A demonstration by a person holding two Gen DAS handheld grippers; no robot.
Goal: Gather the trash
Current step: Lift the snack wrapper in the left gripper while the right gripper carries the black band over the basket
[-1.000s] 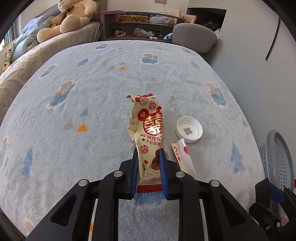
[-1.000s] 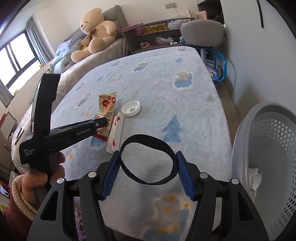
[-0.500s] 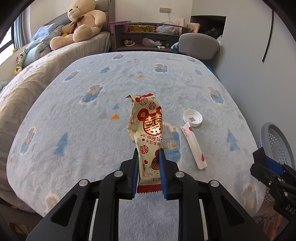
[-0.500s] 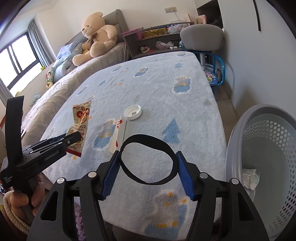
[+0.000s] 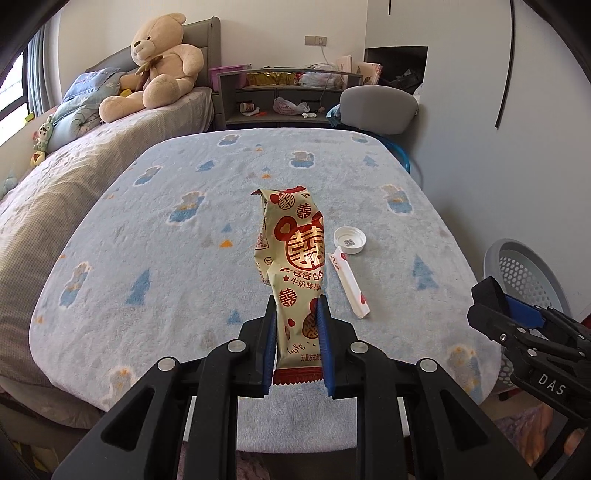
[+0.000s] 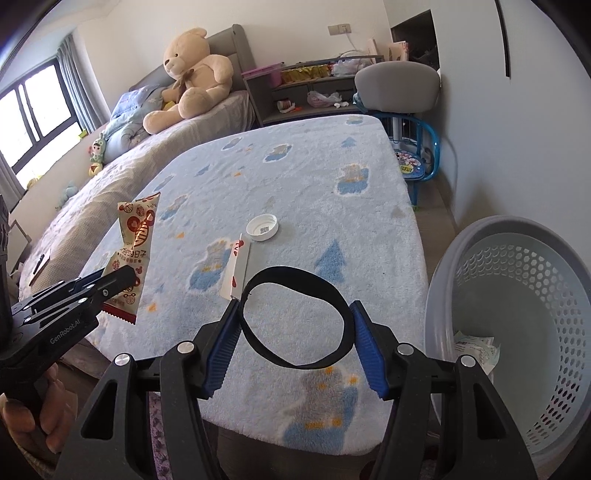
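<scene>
My left tongs [image 5: 297,345] pinch a snack wrapper [image 5: 295,266] by its lower end, lifted clear of the blanket [image 5: 166,258]. My right tongs [image 6: 295,339] squeeze a black band [image 6: 295,317] — both held ready for the basket [image 6: 517,295]. A cap [image 6: 262,228] and a paper sleeve [image 6: 238,266] remain.

A tan teddy bear [image 5: 159,64] is sitting at the far left against a grey headboard [image 5: 201,31], beside a pale blue pillow [image 5: 86,83]. A grey shelf unit [image 5: 284,98] is standing along the far wall, with a grey chair [image 5: 378,110] just right of it. A blue patterned blanket [image 5: 184,236] is covering the near surface.
</scene>
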